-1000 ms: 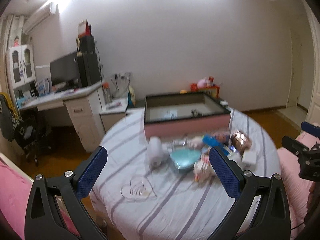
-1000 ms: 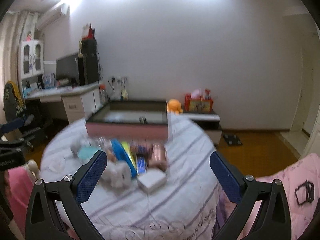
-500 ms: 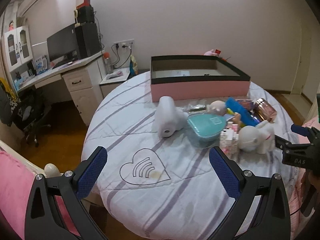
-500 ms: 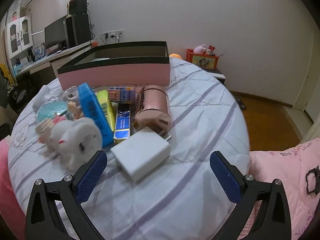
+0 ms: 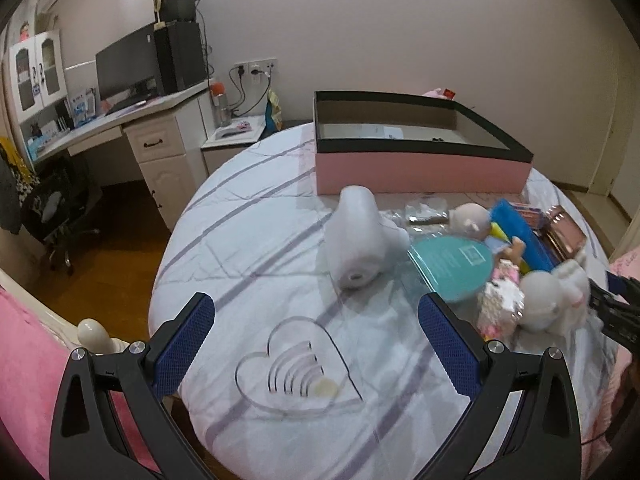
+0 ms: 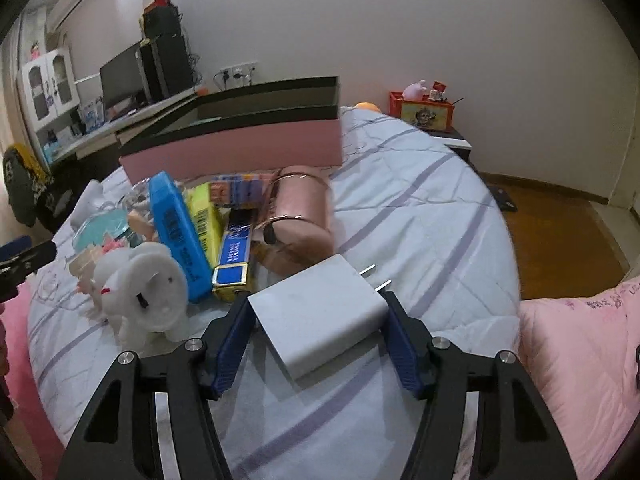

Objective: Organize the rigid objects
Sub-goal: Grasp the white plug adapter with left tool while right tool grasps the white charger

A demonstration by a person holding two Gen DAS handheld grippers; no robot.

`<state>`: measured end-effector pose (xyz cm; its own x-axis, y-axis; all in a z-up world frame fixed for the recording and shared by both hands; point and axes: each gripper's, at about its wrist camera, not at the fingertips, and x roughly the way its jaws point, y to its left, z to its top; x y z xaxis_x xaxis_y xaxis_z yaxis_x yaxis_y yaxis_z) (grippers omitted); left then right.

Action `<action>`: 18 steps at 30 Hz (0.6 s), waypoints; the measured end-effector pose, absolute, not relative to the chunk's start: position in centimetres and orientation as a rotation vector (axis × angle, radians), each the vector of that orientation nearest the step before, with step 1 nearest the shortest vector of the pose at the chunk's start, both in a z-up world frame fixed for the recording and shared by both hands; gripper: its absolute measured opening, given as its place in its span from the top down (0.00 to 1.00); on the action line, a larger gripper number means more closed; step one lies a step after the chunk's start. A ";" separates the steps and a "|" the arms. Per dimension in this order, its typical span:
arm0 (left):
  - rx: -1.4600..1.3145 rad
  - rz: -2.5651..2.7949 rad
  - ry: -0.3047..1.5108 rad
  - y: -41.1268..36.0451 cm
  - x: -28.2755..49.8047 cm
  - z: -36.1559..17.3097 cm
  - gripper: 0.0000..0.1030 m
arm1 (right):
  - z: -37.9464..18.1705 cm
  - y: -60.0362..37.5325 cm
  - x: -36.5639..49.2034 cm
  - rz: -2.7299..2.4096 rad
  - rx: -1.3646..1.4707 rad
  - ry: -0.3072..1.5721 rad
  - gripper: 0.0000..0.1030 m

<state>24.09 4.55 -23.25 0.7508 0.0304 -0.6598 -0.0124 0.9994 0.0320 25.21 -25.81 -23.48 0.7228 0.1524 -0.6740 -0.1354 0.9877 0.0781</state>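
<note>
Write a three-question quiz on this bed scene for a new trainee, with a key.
1. True or false: the right gripper has its blue pads on either side of the white charger.
2. Which thing lies closest to the open left gripper? A) pink box B) clear heart-shaped tray C) blue case
3. Fill in: the white elephant figurine stands to the ____ of the charger in the right wrist view.

Key: 1 true. 2 B. 3 left.
</note>
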 end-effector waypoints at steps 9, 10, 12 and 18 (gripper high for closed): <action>-0.004 0.042 0.736 4.6 28.4 -23.2 0.00 | -23.1 -28.0 26.5 0.133 0.070 0.735 0.38; -0.016 0.031 0.748 4.5 29.0 -23.3 0.00 | -23.1 -28.1 26.8 0.134 0.072 0.736 0.38; -0.030 0.019 0.755 4.5 29.8 -23.7 0.00 | -23.0 -28.2 27.2 0.132 0.072 0.728 0.38; -0.090 -0.007 0.790 4.6 31.3 -24.9 0.00 | -23.0 -28.3 28.4 0.146 0.079 0.734 0.38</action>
